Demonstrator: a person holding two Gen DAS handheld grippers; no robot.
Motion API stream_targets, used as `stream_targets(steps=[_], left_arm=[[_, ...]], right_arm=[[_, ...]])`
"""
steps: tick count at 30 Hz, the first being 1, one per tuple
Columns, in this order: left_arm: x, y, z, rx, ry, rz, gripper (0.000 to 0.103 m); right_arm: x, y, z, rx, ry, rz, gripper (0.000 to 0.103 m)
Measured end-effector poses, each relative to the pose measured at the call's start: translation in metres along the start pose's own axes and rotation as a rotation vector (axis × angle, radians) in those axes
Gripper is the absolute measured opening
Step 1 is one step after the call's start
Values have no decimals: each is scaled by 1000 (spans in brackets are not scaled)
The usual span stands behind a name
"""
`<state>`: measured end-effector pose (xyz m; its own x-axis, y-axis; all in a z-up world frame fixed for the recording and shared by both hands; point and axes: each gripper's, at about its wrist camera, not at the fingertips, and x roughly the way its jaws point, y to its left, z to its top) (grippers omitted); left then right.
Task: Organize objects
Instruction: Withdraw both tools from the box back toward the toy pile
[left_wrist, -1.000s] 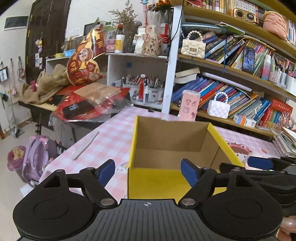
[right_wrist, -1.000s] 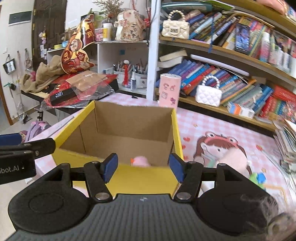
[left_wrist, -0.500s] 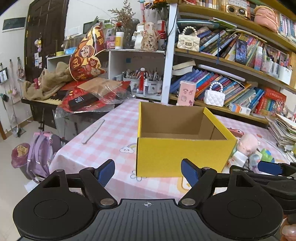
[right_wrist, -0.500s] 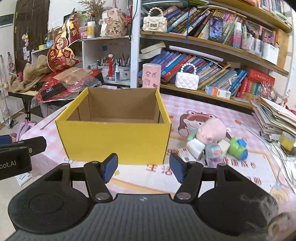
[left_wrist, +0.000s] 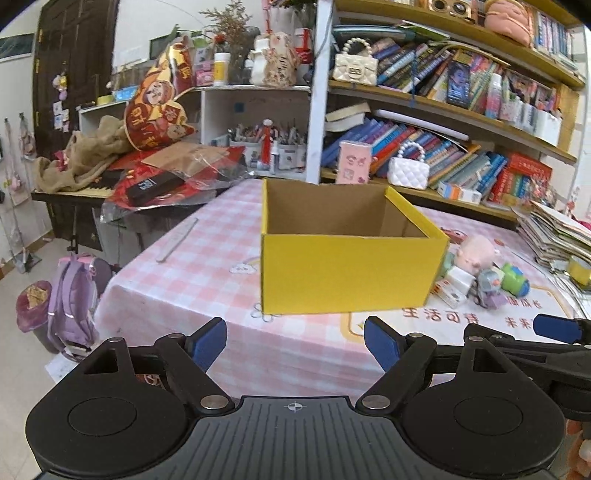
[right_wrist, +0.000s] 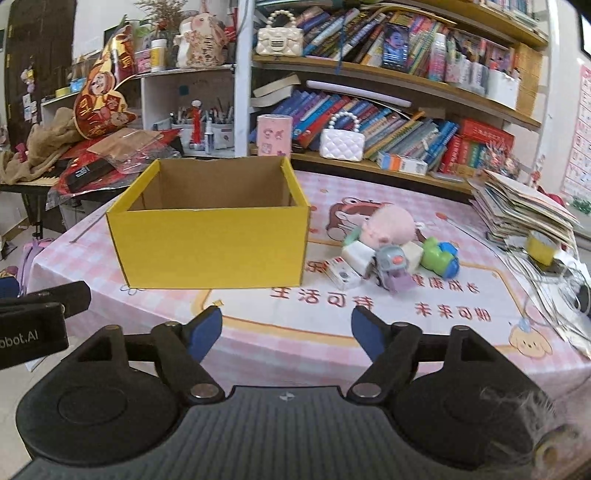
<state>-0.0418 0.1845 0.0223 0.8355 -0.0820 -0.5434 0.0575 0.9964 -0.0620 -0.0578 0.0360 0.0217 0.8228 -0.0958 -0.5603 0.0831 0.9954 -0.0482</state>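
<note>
A yellow cardboard box (left_wrist: 347, 271) (right_wrist: 210, 247) stands open-topped on the pink checked tablecloth (left_wrist: 192, 280). Right of it lies a heap of small toys: a pink plush pig (right_wrist: 388, 223) (left_wrist: 476, 251), a green and blue toy (right_wrist: 439, 256) (left_wrist: 513, 282), a grey and purple toy (right_wrist: 391, 267), white blocks (right_wrist: 356, 254) and a small white card box (right_wrist: 343, 273). My left gripper (left_wrist: 295, 341) is open and empty, back from the table's front edge. My right gripper (right_wrist: 286, 332) is open and empty, over the front edge.
Bookshelves (right_wrist: 406, 110) full of books, two quilted handbags (right_wrist: 341, 142) and a pink box (right_wrist: 273, 134) stand behind the table. A stack of papers (right_wrist: 517, 210) and yellow tape (right_wrist: 539, 249) lie at the right. A cluttered keyboard and a purple backpack (left_wrist: 74, 299) are at the left.
Both grippers have pulled back from right above the box to the table's front edge. The box now shows whole and the toy heap has come into view.
</note>
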Motion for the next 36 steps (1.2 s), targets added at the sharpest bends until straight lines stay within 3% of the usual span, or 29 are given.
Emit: stream_targets(steps=[14, 36], left_arm=[[7, -33, -2, 65, 25, -91, 86], [57, -118, 12, 130, 101, -192, 86]], right_arm=[[-9, -36, -14, 84, 36, -90, 91], [25, -122, -10, 158, 110, -193, 91]])
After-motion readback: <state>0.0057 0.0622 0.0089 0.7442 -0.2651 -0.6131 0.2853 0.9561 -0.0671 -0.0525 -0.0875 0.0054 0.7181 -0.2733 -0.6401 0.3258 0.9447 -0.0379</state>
